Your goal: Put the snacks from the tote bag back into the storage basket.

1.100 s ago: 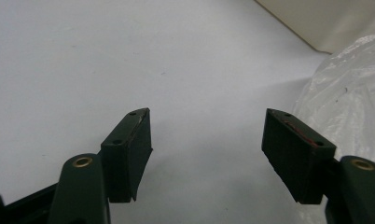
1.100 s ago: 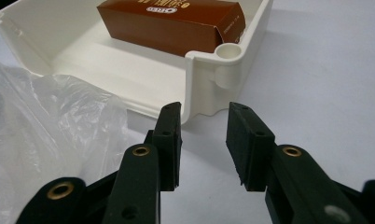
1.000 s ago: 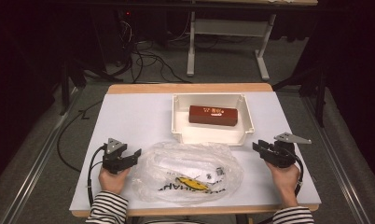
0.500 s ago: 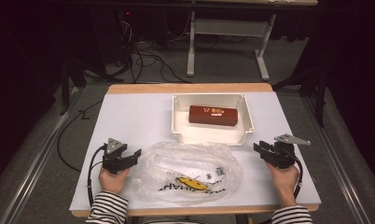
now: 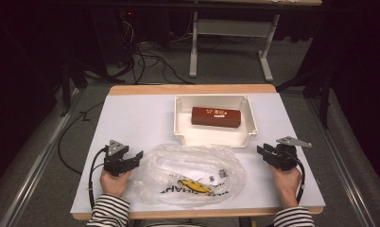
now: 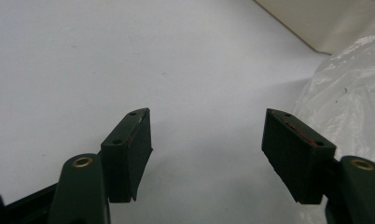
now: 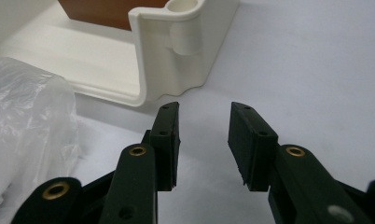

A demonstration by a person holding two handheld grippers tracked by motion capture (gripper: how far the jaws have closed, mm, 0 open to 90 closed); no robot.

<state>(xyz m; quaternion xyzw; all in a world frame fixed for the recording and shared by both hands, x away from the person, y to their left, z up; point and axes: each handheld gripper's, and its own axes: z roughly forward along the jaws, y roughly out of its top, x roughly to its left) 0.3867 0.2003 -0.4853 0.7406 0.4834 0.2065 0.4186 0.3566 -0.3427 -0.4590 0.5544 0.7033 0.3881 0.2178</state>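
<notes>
A crumpled clear plastic bag (image 5: pixel 193 172) with yellow and black print lies at the front middle of the white table (image 5: pixel 131 118). Behind it stands a white tray (image 5: pixel 211 139) holding a reddish-brown box (image 5: pixel 215 117). My left gripper (image 5: pixel 137 158) rests on the table just left of the bag. In the left gripper view it (image 6: pixel 206 116) is open wide with nothing between the jaws, and the bag (image 6: pixel 349 93) lies to their right. My right gripper (image 5: pixel 263 150) sits right of the bag. It (image 7: pixel 202 107) is open and empty, pointing at the tray's near corner (image 7: pixel 176 60).
The table's wooden front edge (image 5: pixel 193 213) runs just below the bag. Bare table top lies left of the tray and to the right of my right gripper. Cables (image 5: pixel 145 61) and a desk frame (image 5: pixel 230 28) stand on the floor beyond the table.
</notes>
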